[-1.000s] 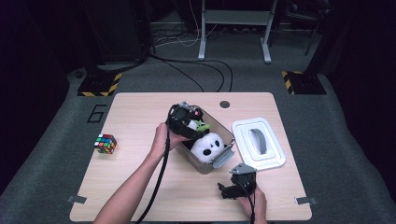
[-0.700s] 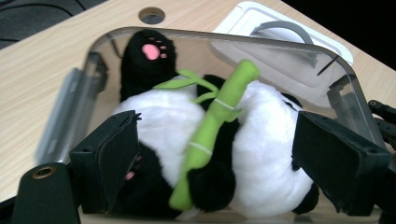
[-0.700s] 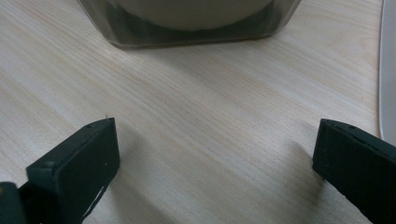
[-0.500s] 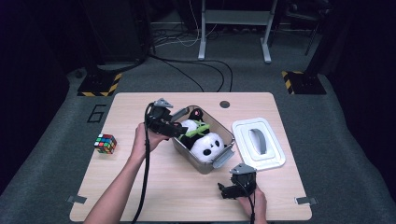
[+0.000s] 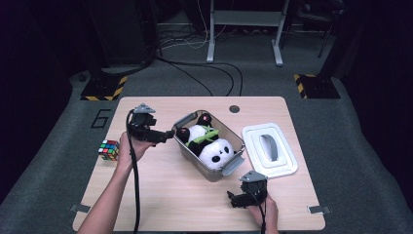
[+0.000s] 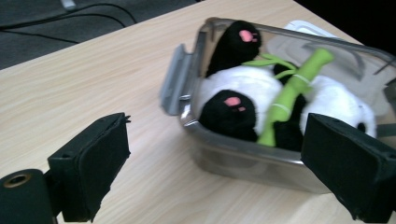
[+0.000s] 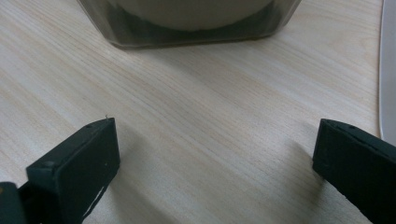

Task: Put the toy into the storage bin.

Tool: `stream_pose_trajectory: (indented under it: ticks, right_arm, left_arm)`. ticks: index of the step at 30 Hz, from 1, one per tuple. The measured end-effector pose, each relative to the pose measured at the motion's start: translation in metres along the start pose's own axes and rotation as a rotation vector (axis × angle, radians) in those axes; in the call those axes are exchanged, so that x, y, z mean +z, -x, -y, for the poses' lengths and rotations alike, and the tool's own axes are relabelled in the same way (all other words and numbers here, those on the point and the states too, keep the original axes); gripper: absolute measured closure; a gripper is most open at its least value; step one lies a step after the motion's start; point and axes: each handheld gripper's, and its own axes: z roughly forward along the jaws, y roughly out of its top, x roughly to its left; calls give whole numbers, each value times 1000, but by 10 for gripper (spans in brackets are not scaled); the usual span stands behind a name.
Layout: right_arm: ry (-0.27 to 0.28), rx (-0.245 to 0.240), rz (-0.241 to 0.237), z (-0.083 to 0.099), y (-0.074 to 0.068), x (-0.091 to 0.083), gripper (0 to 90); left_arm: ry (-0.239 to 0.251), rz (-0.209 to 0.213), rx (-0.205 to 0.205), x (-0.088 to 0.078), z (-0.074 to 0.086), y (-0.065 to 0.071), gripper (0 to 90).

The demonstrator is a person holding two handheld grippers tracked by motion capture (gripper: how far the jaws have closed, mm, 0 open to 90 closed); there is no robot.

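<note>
We can make out little of the panda toy (image 5: pixel 210 144) beyond what rises above the clear box (image 5: pixel 192 157) that holds it: in the left gripper view its lower body sits behind the box's cloudy wall, and the far end of the toy is cut off by the black pad at the right. In the right gripper view we see the near wall of the box (image 7: pixel 187 28) cropped by the top edge, with a pale blur inside that we cannot identify for certain. The white lid (image 5: pixel 269 150) lies on the desk just right of the box, toward the right edge.

The box stands near the middle of the desk (image 5: pixel 160 195). Our left gripper (image 5: pixel 169 135) sits just left of it, jaws wide apart and having just been opening, nothing between them; the toy (image 6: pixel 261 88) lies ahead of them inside the box. Our right gripper (image 5: pixel 233 200) rests near the desk's front edge, jaws spread over bare wood, the box just beyond. A colour cube (image 5: pixel 109 149) sits by the left edge.
</note>
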Motion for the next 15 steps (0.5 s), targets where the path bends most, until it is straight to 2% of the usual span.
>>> stream_pose_trajectory:
  ticks: [7, 15]
  right_arm:
    - [0, 0, 0, 0, 0, 0, 0]
    - [0, 0, 0, 0, 0, 0, 0]
  left_arm:
    - [15, -67, -34, -8, 20, -26, 27]
    - [18, -142, -139, -14, 54, -69, 2]
